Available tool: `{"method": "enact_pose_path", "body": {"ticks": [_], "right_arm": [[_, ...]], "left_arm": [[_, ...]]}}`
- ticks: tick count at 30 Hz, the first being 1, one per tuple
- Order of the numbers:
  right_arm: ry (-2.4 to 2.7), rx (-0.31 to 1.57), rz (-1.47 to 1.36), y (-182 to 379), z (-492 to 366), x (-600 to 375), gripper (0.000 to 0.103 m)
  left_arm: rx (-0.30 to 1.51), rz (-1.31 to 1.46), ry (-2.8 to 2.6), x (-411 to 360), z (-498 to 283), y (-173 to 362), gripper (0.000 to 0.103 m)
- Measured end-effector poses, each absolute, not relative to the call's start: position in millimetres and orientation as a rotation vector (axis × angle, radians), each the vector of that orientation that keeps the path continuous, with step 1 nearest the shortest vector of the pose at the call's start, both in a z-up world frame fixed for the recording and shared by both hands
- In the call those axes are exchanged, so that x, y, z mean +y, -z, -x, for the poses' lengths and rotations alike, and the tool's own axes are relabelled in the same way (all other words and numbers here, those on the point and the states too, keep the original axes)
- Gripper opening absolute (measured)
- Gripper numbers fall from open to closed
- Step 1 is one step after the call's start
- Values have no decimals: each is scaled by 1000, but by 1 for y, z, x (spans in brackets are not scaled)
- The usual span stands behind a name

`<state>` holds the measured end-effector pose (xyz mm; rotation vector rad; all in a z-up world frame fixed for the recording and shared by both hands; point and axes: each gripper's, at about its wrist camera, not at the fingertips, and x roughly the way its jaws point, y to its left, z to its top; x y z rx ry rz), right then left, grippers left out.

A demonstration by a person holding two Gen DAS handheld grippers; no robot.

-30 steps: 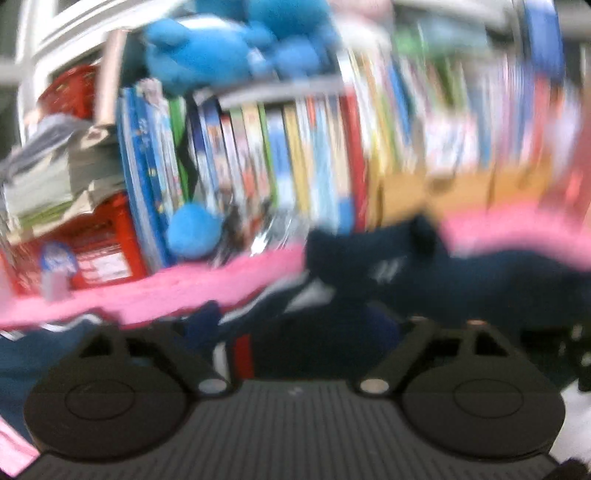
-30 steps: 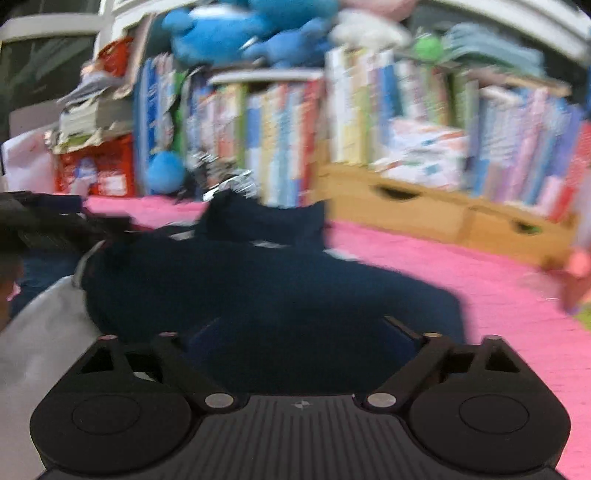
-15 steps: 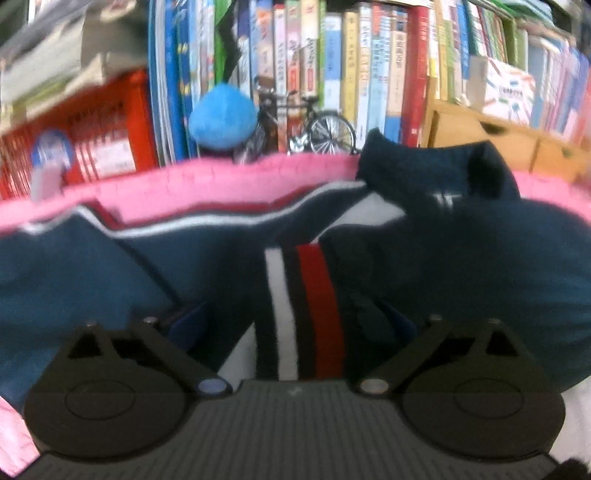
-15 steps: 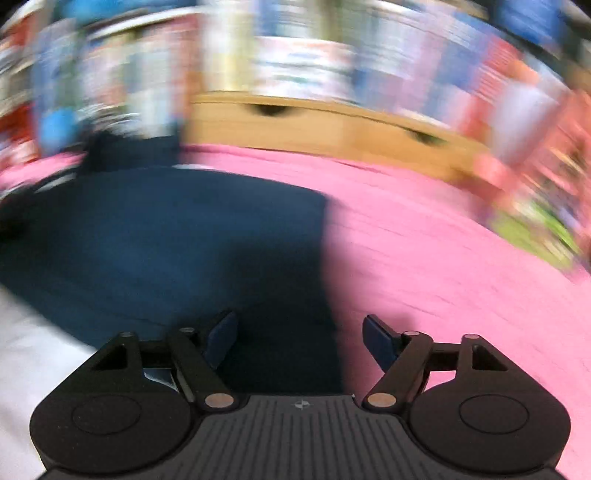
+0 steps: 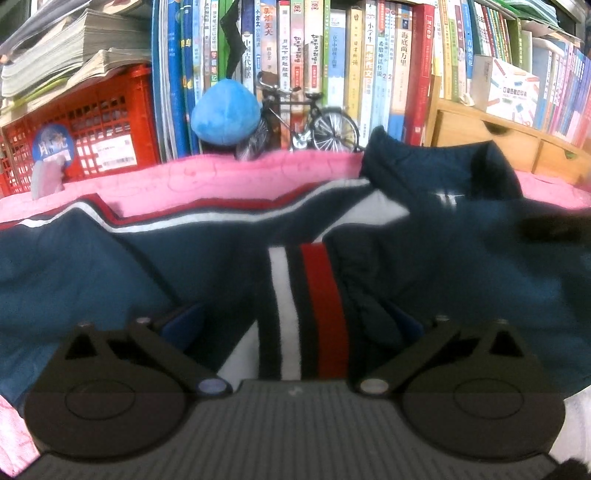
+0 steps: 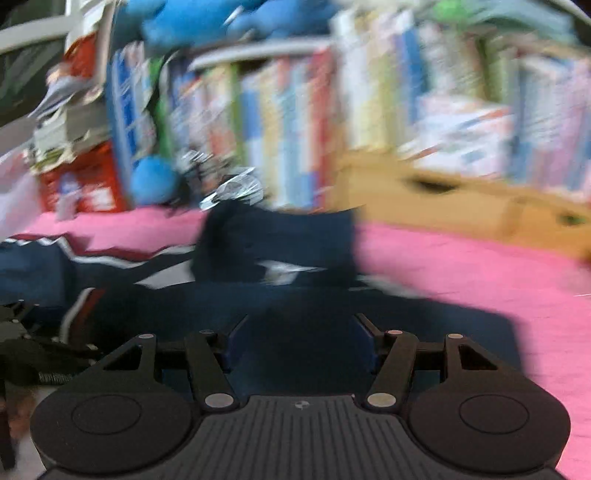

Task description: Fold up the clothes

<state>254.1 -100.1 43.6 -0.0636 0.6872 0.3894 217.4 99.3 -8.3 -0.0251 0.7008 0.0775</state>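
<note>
A pink quilted blanket covers the surface, and a packed bookshelf stands right behind it. On the blanket lies one navy jacket with white and red stripes, its collar standing up at the far edge near the books.

The left wrist view is sharp. It shows the striped sleeve cuff lying straight ahead between the two blue pads of the left gripper. Those jaws have just been opening and now stand wide apart, the pads clear of the cloth on either side, so the cuff lies released between them. This view also shows one red crate under a stack of papers, one blue plush ball and one small model bicycle in front of the book spines.

The right wrist view is smeared by motion. It takes in the jacket from farther to the right, with bare pink blanket beyond the hem, one wooden drawer unit under the books, and blue plush toys on top of the shelf; their number cannot be told. The right gripper hovers over the jacket's dark body; its jaws have just been closing and stand partly apart, with navy cloth seen between the pads. Whether they pinch it cannot be told through the blur.
</note>
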Motion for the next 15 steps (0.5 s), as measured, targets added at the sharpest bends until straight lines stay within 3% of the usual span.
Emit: {"method": "enact_pose_path", "body": {"ticks": [5,12,15], "right_arm": [[-419,743,-31,-8,-282,-99,60],[-182,735,67,-7,-292,-172,57],[-36,718,65,-6,-295,-213,68]], "left_arm": [[701,29,-77,99,-218,9,103],[700,33,-77,99,-218,9,103],[699,34,-76,100,-218,9,103]]}}
